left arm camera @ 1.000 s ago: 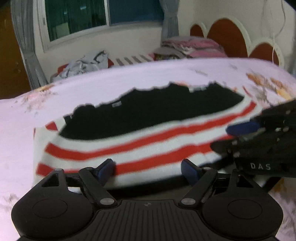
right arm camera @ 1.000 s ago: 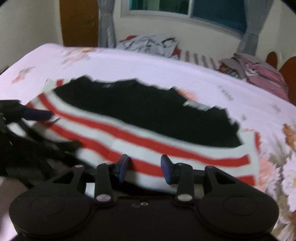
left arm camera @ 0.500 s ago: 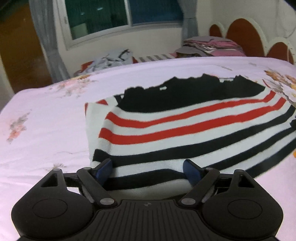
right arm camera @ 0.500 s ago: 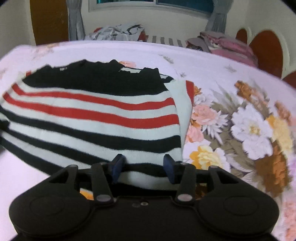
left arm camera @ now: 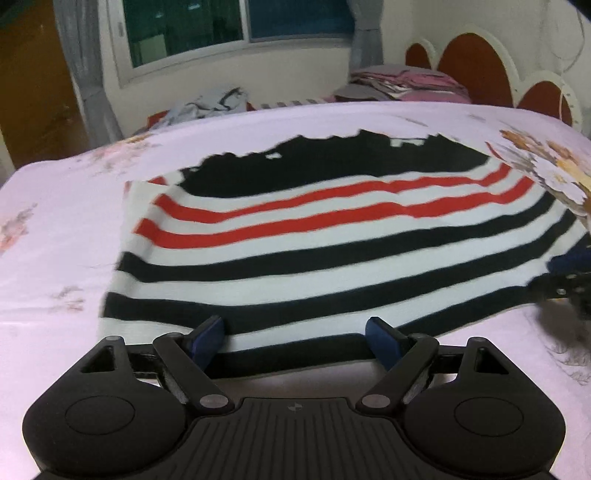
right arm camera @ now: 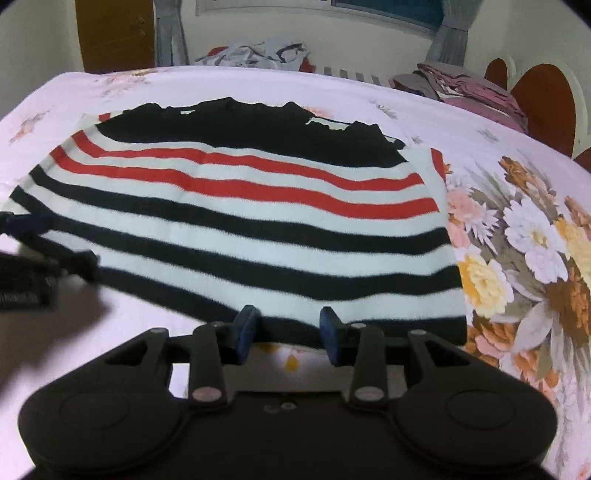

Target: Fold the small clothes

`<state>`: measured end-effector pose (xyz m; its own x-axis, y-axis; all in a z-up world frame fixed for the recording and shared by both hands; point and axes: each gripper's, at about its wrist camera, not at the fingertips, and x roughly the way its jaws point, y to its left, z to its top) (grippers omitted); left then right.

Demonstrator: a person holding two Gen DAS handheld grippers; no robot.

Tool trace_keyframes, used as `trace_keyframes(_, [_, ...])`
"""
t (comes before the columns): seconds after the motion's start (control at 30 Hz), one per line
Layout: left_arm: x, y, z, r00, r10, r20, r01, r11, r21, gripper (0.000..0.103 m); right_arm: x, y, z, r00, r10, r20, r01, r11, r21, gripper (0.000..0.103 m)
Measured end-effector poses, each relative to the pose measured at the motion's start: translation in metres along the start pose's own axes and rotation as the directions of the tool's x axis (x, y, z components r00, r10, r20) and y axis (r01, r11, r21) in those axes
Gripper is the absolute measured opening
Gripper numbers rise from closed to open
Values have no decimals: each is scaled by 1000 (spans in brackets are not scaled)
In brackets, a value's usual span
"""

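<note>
Pink floral bedsheet covers a bed below a window, with a scalloped headboard at 1 o'clock in the left wrist view. One striped sweater lies flat mid-bed. Its long axis runs side to side, 9 to 3 o'clock, with the black top part and jagged far edge toward 12 o'clock and the black hem band nearest both cameras. Red stripes sit below the black part, black stripes below those.

Left hand-held gripper stands with jaws wide apart over the near hem, nothing clamped between them. Right hand-held gripper has its jaws partly apart at the hem near the sweater's right corner; the pads do not press the cloth. Each one shows blurred at the other's frame edge.

Bare sheet lies open at 9 o'clock of the sweater and beyond its far edge. A large flower print fills the sheet at 3 o'clock. Loose clothes and a folded stack sit well apart at the far side.
</note>
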<state>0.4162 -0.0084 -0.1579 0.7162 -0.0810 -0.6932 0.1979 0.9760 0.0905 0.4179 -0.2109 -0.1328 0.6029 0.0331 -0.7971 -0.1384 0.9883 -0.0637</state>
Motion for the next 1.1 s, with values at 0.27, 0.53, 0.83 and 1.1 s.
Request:
trace_keyframes(0.27, [2, 63, -12, 992, 121, -36, -124, 988, -91, 84, -5, -86, -12, 989, -140, -55, 148, 973, 179, 39])
trace_keyframes(0.53, [8, 67, -14, 993, 105, -55, -111, 984, -138, 87, -40, -78, -3, 982, -128, 141, 99, 976, 196, 22])
trace_keyframes(0.83, [9, 73, -17, 995, 80, -55, -88, 982, -167, 88, 4, -72, -4, 991, -134, 5, 132, 982, 132, 17])
trace_keyframes(1.1, [10, 76, -20, 996, 74, -52, -83, 978, -193, 91, -1, -75, -11, 992, -123, 14, 119, 980, 158, 17])
